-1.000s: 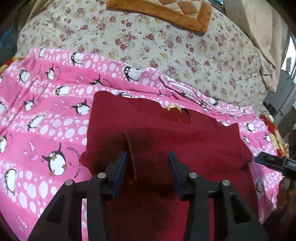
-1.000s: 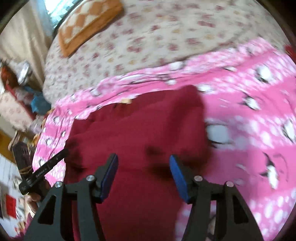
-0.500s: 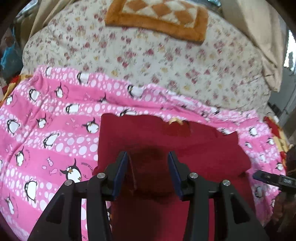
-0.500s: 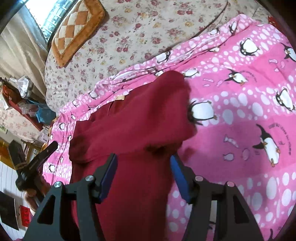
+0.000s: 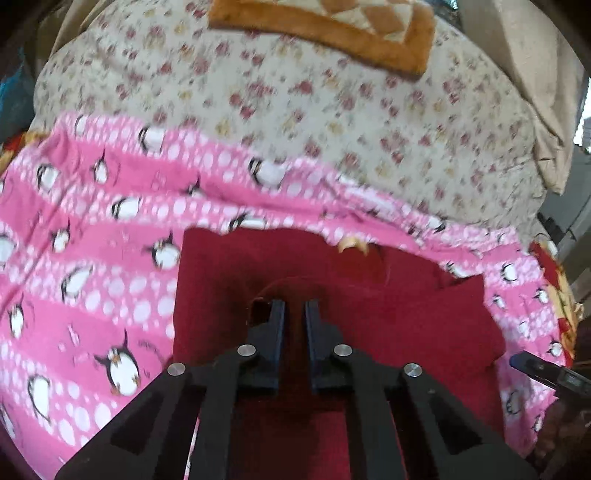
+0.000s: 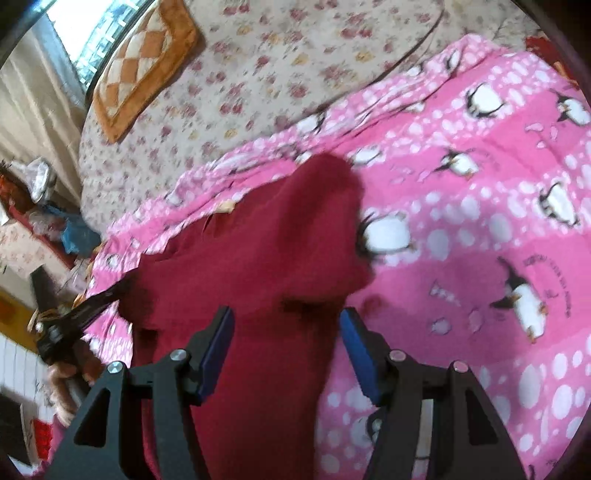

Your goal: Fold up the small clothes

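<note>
A dark red garment [image 5: 388, 306] lies on a pink penguin-print sheet [image 5: 92, 258]; it also shows in the right wrist view [image 6: 266, 258]. My left gripper [image 5: 294, 314] is shut on a raised fold of the red garment near its near edge. My right gripper [image 6: 286, 343] is open, its blue-padded fingers [image 6: 218, 347] straddling the garment's right side just above the cloth. The right gripper's tip [image 5: 546, 373] shows at the right edge of the left wrist view; the left gripper [image 6: 74, 321] shows at the left of the right wrist view.
A floral bedspread [image 5: 295, 110] covers the bed beyond the pink sheet [image 6: 480, 221]. An orange checked cushion [image 5: 332, 29] lies at the far side, also in the right wrist view [image 6: 140, 70]. Clutter [image 6: 33, 184] stands off the bed's left edge.
My left gripper has closed from open onto a fold of the red garment. The right gripper stays open and has shifted slightly over the garment's right side.
</note>
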`<move>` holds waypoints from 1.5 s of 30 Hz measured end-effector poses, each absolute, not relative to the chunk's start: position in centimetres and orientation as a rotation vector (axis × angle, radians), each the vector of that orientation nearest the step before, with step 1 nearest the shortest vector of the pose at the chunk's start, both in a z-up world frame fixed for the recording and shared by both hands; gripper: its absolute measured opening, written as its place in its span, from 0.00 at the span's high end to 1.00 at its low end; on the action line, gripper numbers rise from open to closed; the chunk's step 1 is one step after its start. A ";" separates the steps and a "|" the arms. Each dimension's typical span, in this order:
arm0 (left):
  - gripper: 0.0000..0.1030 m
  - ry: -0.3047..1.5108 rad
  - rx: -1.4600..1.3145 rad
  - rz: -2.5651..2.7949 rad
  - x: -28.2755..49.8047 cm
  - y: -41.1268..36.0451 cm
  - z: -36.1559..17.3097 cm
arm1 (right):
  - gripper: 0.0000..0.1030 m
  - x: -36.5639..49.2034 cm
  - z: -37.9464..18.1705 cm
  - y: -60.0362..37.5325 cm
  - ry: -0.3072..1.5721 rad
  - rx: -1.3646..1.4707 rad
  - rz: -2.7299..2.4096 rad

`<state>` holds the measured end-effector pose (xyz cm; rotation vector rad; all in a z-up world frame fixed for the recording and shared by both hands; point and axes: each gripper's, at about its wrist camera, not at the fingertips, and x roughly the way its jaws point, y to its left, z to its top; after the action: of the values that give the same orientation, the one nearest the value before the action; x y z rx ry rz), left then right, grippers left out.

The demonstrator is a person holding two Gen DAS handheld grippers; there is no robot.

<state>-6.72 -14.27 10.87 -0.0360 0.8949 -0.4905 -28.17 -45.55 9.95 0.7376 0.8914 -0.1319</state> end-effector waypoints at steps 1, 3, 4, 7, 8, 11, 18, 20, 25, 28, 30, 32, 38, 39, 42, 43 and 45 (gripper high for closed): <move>1.00 0.884 -0.042 -0.484 -6.3 -14.1 11.6 | 0.38 -28.0 10.2 -45.9 0.881 0.734 -0.146; 1.00 0.870 -0.058 -0.454 -5.5 -13.5 12.6 | 0.35 -27.3 10.8 -46.6 0.861 0.721 -0.164; 1.00 0.873 -0.068 -0.434 -4.9 -13.1 12.7 | 0.33 -27.0 11.0 -47.0 0.855 0.716 -0.175; 1.00 0.918 -0.076 -0.381 -3.5 -12.2 11.4 | 0.25 -25.1 11.2 -48.3 0.843 0.702 -0.214; 1.00 0.942 -0.070 -0.374 -3.2 -12.2 10.5 | 0.25 -24.5 11.0 -48.5 0.846 0.703 -0.223; 1.00 0.990 -0.065 -0.357 -3.0 -12.0 8.5 | 0.24 -21.3 9.1 -49.6 0.903 0.735 -0.233; 1.00 1.014 -0.106 -0.357 -2.5 -11.9 6.9 | 0.89 -17.4 6.5 -48.0 1.017 0.624 -0.230; 1.00 1.029 -0.110 -0.363 -2.4 -12.1 6.2 | 0.89 -17.5 7.0 -47.1 1.028 0.507 -0.272; 1.00 1.039 -0.040 -0.351 -2.7 -13.3 5.0 | 0.89 -17.7 5.8 -48.6 1.048 0.569 -0.307; 1.00 1.033 -0.023 -0.357 -3.1 -13.2 5.3 | 0.73 -19.2 7.3 -49.3 1.000 0.655 -0.304; 1.00 1.034 -0.038 -0.361 -3.3 -13.0 5.5 | 0.59 -20.4 8.0 -49.2 0.979 0.709 -0.257; 1.00 1.031 -0.048 -0.361 -3.5 -12.8 5.5 | 0.47 -21.0 8.4 -48.6 0.978 0.713 -0.217; 1.00 1.022 -0.031 -0.354 -4.2 -12.9 5.2 | 0.79 -21.3 7.4 -45.6 1.069 0.493 -0.264; 1.00 1.022 -0.027 -0.357 -4.3 -13.0 5.2 | 0.79 -21.6 7.4 -45.3 1.062 0.468 -0.269; 1.00 1.022 -0.016 -0.358 -4.8 -13.0 5.5 | 0.80 -22.4 7.5 -45.7 1.072 0.470 -0.293; 1.00 1.019 -0.012 -0.354 -5.0 -12.9 5.7 | 0.79 -22.5 7.7 -45.7 1.070 0.476 -0.299; 1.00 1.009 -0.006 -0.346 -5.5 -12.6 6.1 | 0.78 -22.9 8.7 -45.6 1.033 0.501 -0.318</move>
<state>-5.54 -12.64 6.06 -0.0063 1.0086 -0.3460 -22.86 -45.64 8.68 0.5015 1.0326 -0.3179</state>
